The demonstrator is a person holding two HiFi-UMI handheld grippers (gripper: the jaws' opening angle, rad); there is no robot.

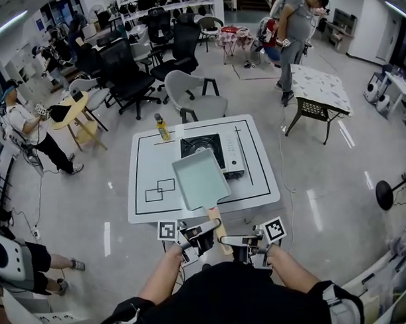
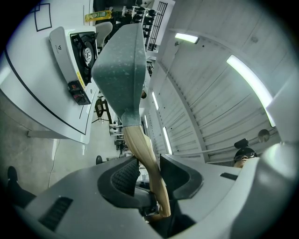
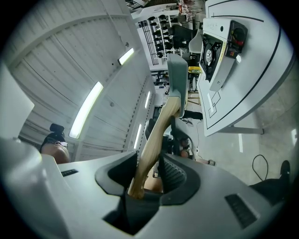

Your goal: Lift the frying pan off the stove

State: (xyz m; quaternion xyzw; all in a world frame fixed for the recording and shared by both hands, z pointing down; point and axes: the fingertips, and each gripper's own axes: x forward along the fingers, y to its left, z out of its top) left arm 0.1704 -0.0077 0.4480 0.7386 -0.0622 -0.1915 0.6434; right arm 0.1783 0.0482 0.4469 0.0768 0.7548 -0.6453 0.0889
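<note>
Table (image 1: 146, 160), left part: drawn rectangles only. A yellow bottle (image 1: 162, 128) stands at the far edge.

Left tongs (image 1: 210, 227): clenched on the wooden handle (image 1: 217, 222). In the left gripper view the handle crosses the jaws at a slant, meeting the ribbed pad at its tip and the other pad lower down. The grip reads as light, not deep.

Pan (image 1: 200, 180): rectangular, grey-green, empty. It is in the air, carried by the 2 tongs, over the table's near half and in front of the stove (image 1: 231, 158). In the head view its far corner overlaps the burner. Both gripper views show it apart from the stove top, so I judge the lift done or nearly so.

Right tongs (image 1: 227, 241): clenched on the same handle, just behind the left pair and near the butt end. In the right gripper view the wood sits between both pads, with its end seated in the throat.

Handling notes (judgement):
- The pan is stiff metal of moderate weight. All of that weight sits far out from the grip, so it wants to droop and to roll about the handle.
- The handle is smooth, curved wood and may slide or twist in the pads.
- The best hold is where I have it: 2 grips in line on the wood, not on the rim.
- Both pairs should be held firm and level.
</note>
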